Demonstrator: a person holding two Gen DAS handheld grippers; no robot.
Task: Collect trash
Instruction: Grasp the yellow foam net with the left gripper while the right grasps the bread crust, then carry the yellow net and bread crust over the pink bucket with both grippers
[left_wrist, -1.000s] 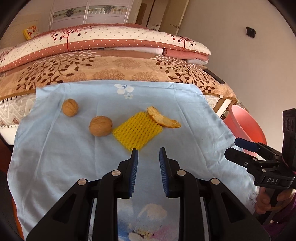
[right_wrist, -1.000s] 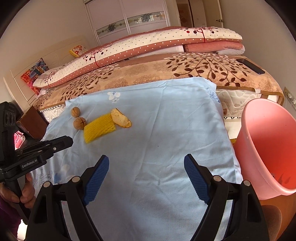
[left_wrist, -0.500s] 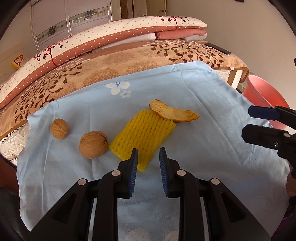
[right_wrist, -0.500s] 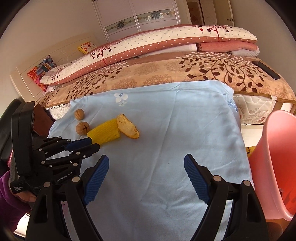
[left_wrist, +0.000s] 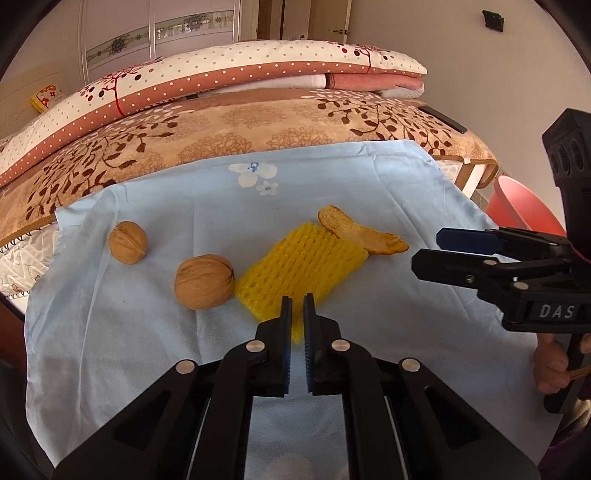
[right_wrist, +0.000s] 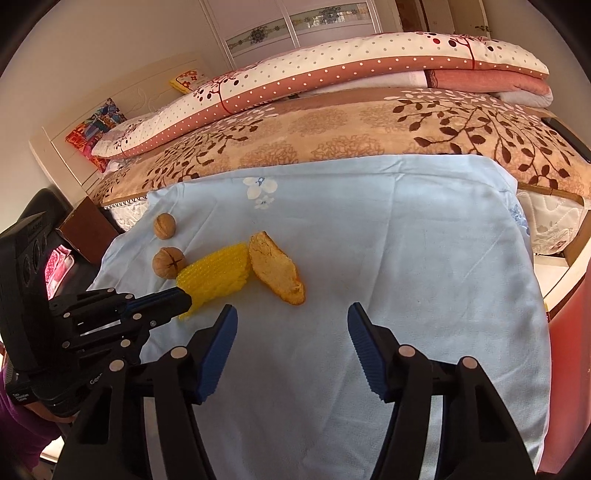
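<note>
Fingers of left gripper (left_wrist: 297, 306) nearly together, clamped on near corner of yellow foam net (left_wrist: 303, 264) | right gripper (right_wrist: 291, 321) fingers wide apart, holding nothing, above blue cloth (right_wrist: 406, 240) | orange peel (right_wrist: 275, 273) touching net | two walnuts (left_wrist: 204, 281) beside net | pink bucket (left_wrist: 524, 206) at cloth's right
</note>
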